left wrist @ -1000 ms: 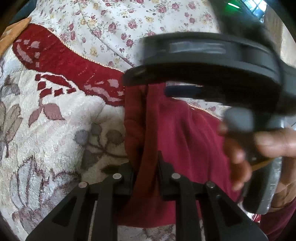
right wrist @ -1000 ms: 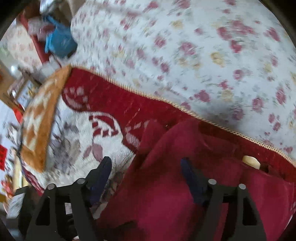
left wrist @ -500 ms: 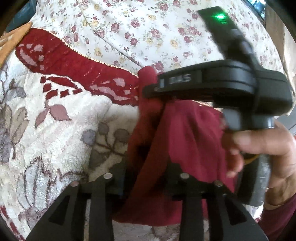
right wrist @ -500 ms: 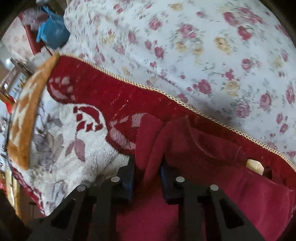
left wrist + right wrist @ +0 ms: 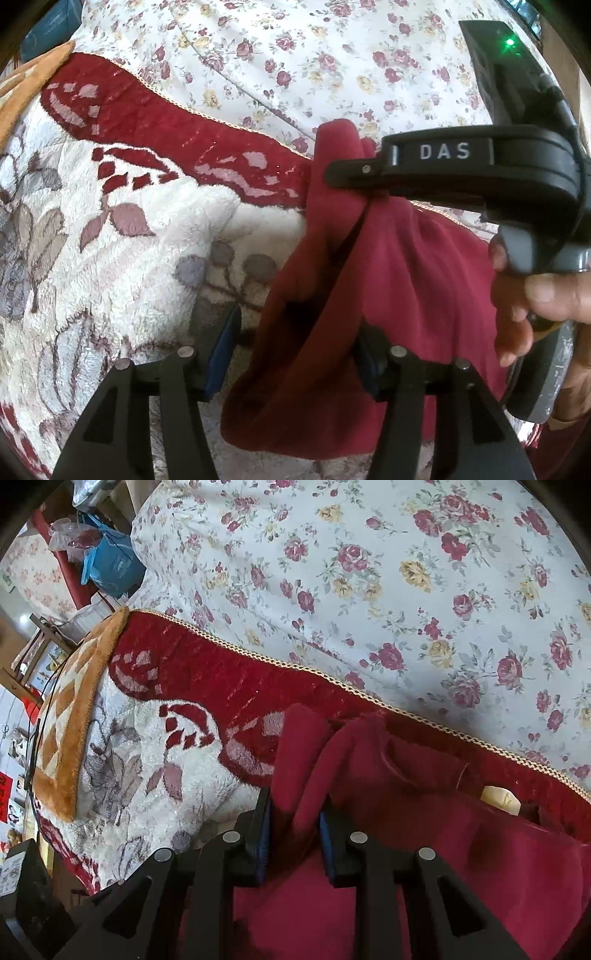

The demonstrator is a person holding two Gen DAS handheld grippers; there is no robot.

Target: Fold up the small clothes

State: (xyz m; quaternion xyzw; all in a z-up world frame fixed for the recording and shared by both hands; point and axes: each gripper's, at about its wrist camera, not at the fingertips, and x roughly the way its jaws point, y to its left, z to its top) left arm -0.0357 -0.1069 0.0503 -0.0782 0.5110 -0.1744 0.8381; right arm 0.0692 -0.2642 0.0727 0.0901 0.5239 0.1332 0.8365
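Note:
A dark red garment (image 5: 406, 266) lies bunched on a plush blanket. In the left wrist view, part of it hangs between the fingers of my left gripper (image 5: 293, 354). Those jaws are opening, and the left blue pad (image 5: 221, 350) stands clear of the cloth. My right gripper (image 5: 334, 173), a black body marked DAS, comes in from the right and pinches the garment's raised top fold. In the right wrist view, the right gripper (image 5: 295, 812) is shut on that upright fold of the garment (image 5: 388, 775). A cream label (image 5: 498, 799) shows on the cloth to the right.
The plush blanket (image 5: 129, 258) is white with leaf shapes and a red border, and lies over a rose-print sheet (image 5: 295, 55). An orange patterned cloth (image 5: 70, 716) covers the blanket's left end. A blue bag (image 5: 110, 568) sits beyond the bed. A person's hand (image 5: 546, 295) holds the right gripper.
My right gripper has closed on a fold of the garment and pulled it upright. My left gripper's jaws, shut on the cloth before, have spread apart.

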